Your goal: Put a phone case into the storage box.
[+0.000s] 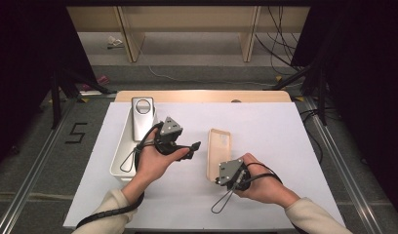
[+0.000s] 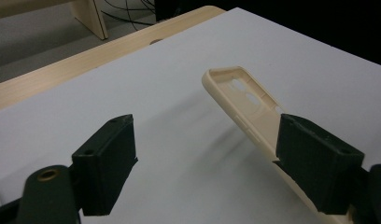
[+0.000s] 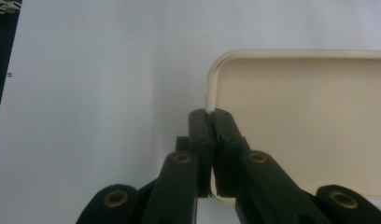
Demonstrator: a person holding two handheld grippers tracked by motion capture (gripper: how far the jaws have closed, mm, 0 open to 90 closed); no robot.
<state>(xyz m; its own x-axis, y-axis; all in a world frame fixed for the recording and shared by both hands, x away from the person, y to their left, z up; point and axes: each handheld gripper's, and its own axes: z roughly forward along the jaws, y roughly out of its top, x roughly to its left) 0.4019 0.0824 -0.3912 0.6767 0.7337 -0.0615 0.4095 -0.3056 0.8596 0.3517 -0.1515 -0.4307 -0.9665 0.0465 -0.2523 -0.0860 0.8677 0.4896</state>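
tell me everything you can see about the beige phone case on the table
The phone case is a cream, matte, plastic-looking shell with rounded corners and a raised rim, its hollow inside facing up. The left gripper view shows cutouts near its far end. It is tilted, one long side lifted off the white table sheet, with nothing inside it. The right gripper is clamped on its rim at the near end. The left gripper stands open beside it, not touching.

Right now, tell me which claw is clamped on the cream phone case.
The right claw: its jaws pinch the rim of the cream phone case. The left claw stands open, gripping nothing.
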